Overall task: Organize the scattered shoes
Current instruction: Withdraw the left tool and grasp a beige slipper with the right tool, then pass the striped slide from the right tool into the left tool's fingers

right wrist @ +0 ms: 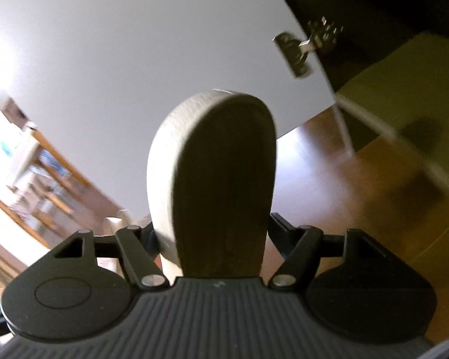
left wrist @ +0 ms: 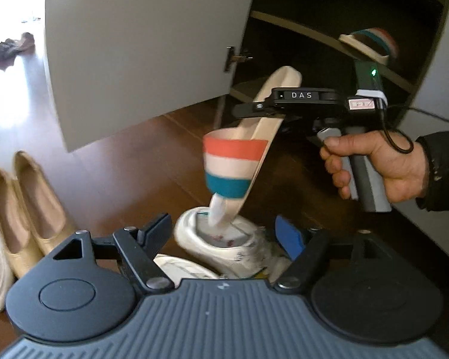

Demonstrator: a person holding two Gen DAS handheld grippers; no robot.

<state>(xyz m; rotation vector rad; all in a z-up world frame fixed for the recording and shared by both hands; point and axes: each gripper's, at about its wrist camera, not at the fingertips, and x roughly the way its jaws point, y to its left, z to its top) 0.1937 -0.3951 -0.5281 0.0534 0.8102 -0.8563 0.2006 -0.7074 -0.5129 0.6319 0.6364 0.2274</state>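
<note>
Striped slipper [left wrist: 239, 161] is clamped in your right gripper [left wrist: 272, 110], off the floor, toe strap hanging down, heel toward the open cabinet [left wrist: 329, 15]. From the right wrist view its sole [right wrist: 221, 179] fills the space between the fingers, both closed against it. Its mate [left wrist: 371, 43] sits on a cabinet shelf. Your left gripper [left wrist: 224, 230] is spread wide, gripping nothing, hovering over the white sneaker [left wrist: 218, 242] on the floor. Beige flats [left wrist: 27, 206] lie to the left, near the open door [left wrist: 140, 45].
</note>
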